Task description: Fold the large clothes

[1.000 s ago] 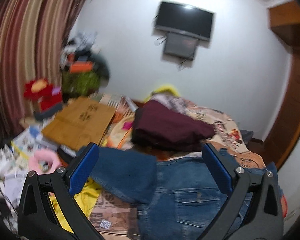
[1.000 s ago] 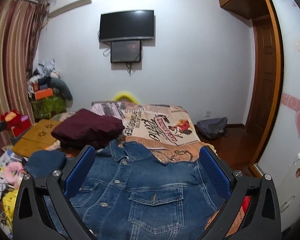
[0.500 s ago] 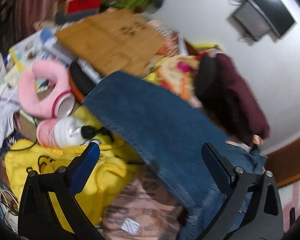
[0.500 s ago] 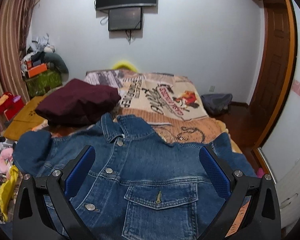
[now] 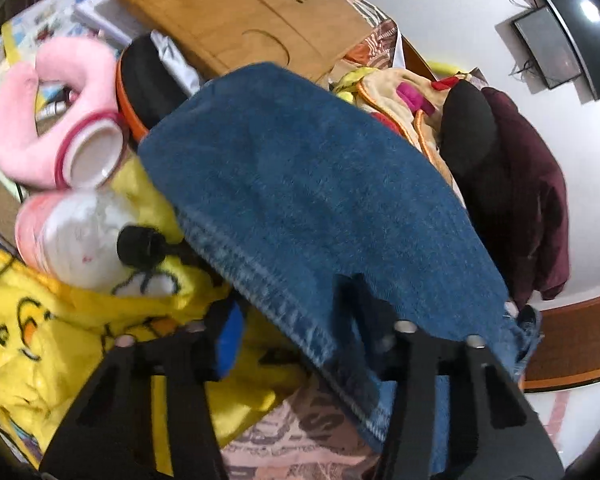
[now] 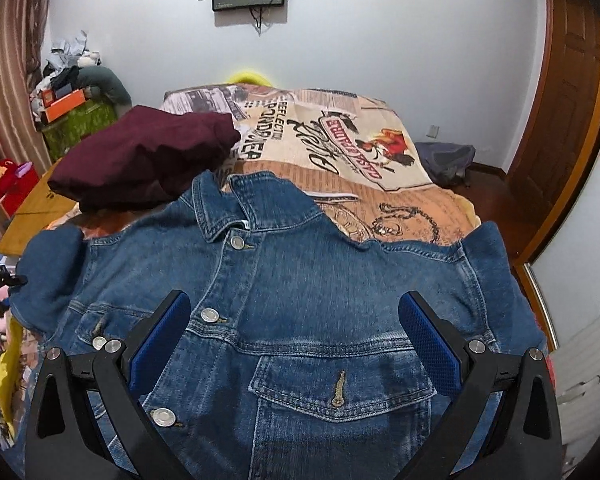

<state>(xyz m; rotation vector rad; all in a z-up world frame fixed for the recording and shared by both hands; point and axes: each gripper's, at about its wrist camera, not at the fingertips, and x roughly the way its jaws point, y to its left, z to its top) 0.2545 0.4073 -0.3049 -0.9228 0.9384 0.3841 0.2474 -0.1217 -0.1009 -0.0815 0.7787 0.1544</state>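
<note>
One denim jacket spread front-up across the near part of the bed, collar toward the wall, four metal buttons in view down the placket, one flap pocket nearest the camera. One folded maroon garment lying on the bed just beyond the jacket's collar, to its left. One grey bag on the floor past the bed's far right corner. One green box beside the bed's left, piled with clutter, an orange carton on top.

Left gripper down over the jacket's sleeve, jaws just been closing, cuff edge lying between them; cannot tell whether the pads press it yet. Beside that sleeve: one pink neck pillow, one yellow cartoon-print cloth, one brown board.

Right gripper hovering over the jacket's chest, jaws wide apart, grasping nothing.
</note>
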